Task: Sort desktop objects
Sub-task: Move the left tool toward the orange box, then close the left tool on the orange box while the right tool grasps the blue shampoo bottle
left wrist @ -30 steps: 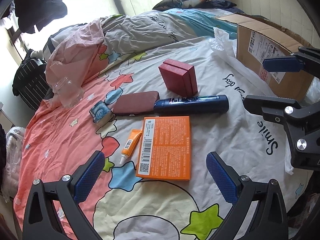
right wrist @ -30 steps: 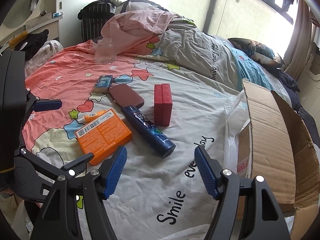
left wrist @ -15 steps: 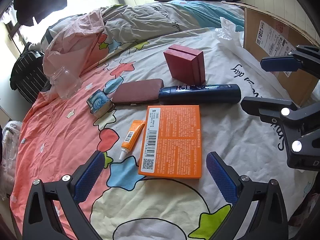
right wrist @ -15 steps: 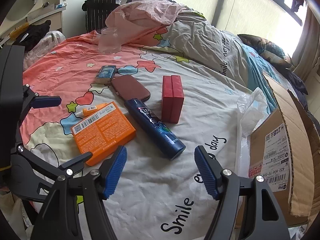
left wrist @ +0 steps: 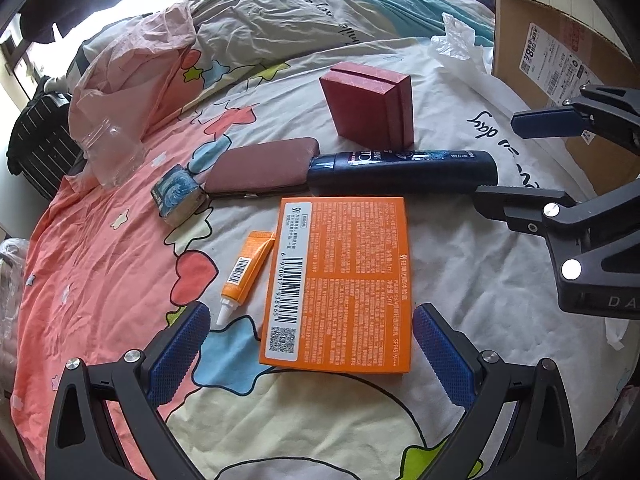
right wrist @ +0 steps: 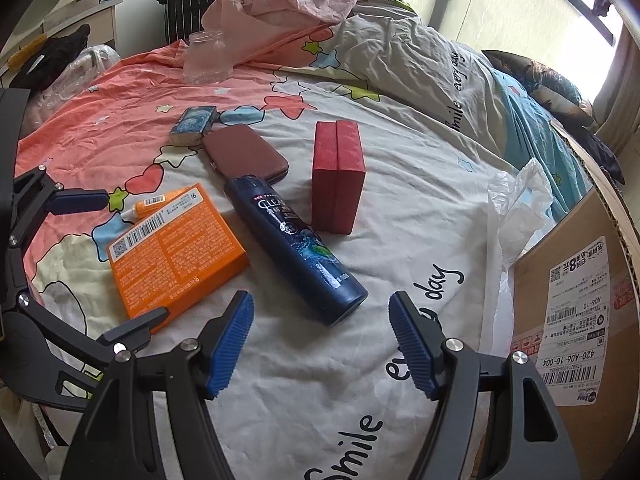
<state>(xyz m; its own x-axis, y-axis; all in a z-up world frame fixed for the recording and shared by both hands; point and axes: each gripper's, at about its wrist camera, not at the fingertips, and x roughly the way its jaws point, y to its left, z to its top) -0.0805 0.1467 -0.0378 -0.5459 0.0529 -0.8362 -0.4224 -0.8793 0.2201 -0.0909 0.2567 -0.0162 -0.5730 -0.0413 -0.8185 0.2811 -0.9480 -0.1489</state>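
Observation:
On the bedsheet lie an orange flat box [left wrist: 344, 280] [right wrist: 176, 254], a small orange tube [left wrist: 244, 276] [right wrist: 154, 202], a dark blue shampoo bottle [left wrist: 404, 170] [right wrist: 294, 248], a maroon case [left wrist: 264, 168] [right wrist: 246, 152], a red box [left wrist: 370, 106] [right wrist: 338, 176] standing on edge, and a small blue patterned box [left wrist: 176, 194] [right wrist: 194, 122]. My left gripper [left wrist: 310, 350] hovers open just above the orange box's near edge, nothing between its fingers. My right gripper [right wrist: 322, 340] is open too, close to the bottle's base, holding nothing.
A cardboard carton [left wrist: 560, 72] [right wrist: 572, 320] stands at the right edge of the bed, with a white plastic bag [right wrist: 516, 208] beside it. A clear jar [right wrist: 206, 56] and a pink cloth [right wrist: 280, 4] lie at the far side; a striped suitcase [left wrist: 38, 148] stands beyond.
Both grippers have sunk towards the bed and moved nearer the objects, which now look larger. Nothing on the sheet has shifted, and both jaws kept the same spread.

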